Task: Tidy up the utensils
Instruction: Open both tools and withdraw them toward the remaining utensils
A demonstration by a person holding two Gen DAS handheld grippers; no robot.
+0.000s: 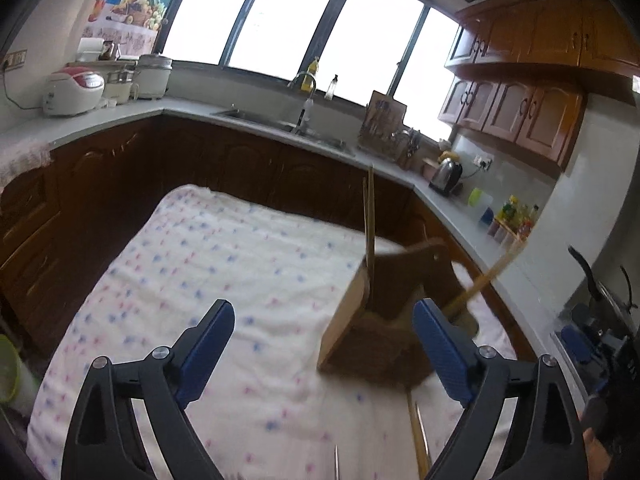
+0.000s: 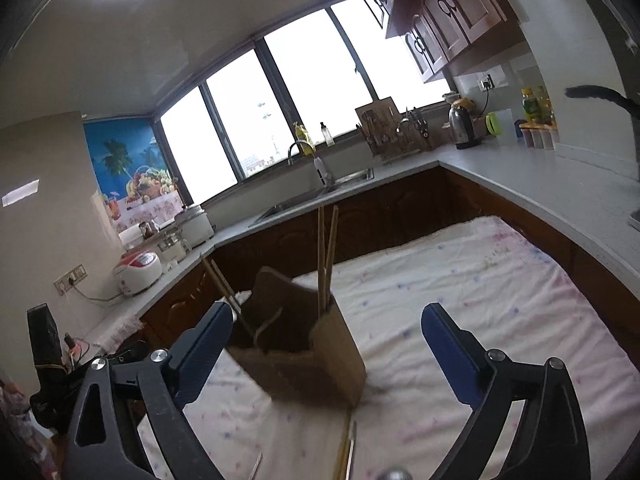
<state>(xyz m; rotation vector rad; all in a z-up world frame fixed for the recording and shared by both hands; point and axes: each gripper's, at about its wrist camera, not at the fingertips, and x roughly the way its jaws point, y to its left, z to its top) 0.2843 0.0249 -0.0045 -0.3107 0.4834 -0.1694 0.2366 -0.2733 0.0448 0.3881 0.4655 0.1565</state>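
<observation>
A brown wooden utensil holder [image 1: 360, 340] [image 2: 336, 360] stands on the flowered tablecloth [image 1: 240, 260]. Two chopsticks [image 1: 370, 236] [image 2: 326, 256] stand upright in it. Another pair [image 1: 488, 276] [image 2: 222, 288] leans outward from its far side. More chopsticks [image 1: 418, 440] [image 2: 344, 448] and a thin metal utensil [image 1: 337, 460] lie loose on the cloth, near me. My left gripper [image 1: 324, 304] is open and empty, with the holder just behind its right finger. My right gripper [image 2: 328, 308] is open and empty too, with the holder ahead between its fingers and untouched.
A dark-fronted counter [image 1: 200, 120] wraps around the table, with a sink [image 1: 280, 120], rice cookers [image 1: 74, 92], a dish rack [image 1: 388, 132], a kettle [image 1: 446, 174] and bottles [image 1: 516, 216]. The other gripper's blue pad [image 1: 576, 338] shows at the right edge of the left wrist view.
</observation>
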